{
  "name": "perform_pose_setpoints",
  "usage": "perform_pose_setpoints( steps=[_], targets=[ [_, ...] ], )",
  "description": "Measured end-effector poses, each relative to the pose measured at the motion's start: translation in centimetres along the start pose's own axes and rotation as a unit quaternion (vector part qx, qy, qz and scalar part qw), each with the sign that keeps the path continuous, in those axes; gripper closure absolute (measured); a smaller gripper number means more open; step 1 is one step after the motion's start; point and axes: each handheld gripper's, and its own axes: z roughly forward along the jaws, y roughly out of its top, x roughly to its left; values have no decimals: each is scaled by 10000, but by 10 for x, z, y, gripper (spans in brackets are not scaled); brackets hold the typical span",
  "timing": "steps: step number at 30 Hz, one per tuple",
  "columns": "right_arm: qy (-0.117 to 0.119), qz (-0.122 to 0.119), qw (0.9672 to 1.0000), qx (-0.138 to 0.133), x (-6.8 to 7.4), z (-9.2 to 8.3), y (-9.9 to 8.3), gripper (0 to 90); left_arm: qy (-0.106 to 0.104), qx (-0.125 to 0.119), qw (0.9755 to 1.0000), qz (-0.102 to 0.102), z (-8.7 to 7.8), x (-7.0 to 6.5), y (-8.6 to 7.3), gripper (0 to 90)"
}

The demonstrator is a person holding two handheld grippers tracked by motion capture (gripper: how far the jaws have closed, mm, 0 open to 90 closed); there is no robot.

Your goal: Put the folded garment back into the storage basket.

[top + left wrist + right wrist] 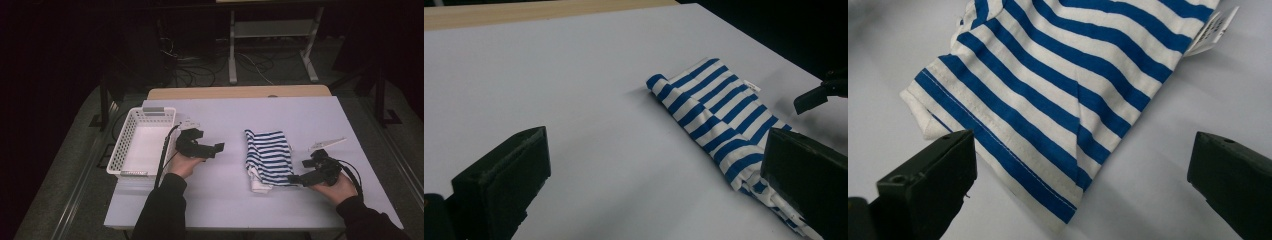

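Two dark sleeves enter at the near edge of the counter [300,120], one forearm per side, each hand carrying one gripper. Count of grippers: two. Left gripper [216,148] is held above the counter surface just right of the basket, jaws spread apart, grasping nothing; its own view shows bare white surface between the two jaws. Right gripper [295,178] sits at the near right corner of the garment, jaws likewise spread wide and holding nothing; in its own view the two jaws stand on either side of the garment's hemmed corner, whether touching the cloth I cannot tell.

Count of garments: one. Folded blue-and-white striped shirt [268,156] lies flat on the counter, right of centre, between the two grippers, well apart from the basket. One white label [1215,27] projects from its edge. Plain white fabric shows under the striped layer at the near end.

Count of containers: one. White slotted plastic basket [120,145] stands upright on the counter's left side, near edge overhanging slightly. Contents: none seen; its floor shows bare.

One pale flat strip [327,144] lies on the counter just beyond the right gripper; its nature cannot be determined.

Behind the counter, one metal-framed stand [272,30] and loose cables [195,70] occupy the floor.
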Motion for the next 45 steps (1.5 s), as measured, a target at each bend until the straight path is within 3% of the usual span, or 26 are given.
perform_pose_setpoints(
  steps=[12,26,39,45],
  targets=[
    [27,-12,9998,189,1,6,-1,11,-195,149,9995,-197,29,-4,-6,0],
    [197,-137,9992,319,6,10,-2,143,-409,360,9974,-471,57,-9,-14,0],
    [366,-92,9989,275,9,11,-3,435,-667,509,9949,-561,81,-22,-15,0],
    [337,-181,9989,277,10,13,-3,499,-741,583,9941,-535,91,-29,-12,0]
  ],
)
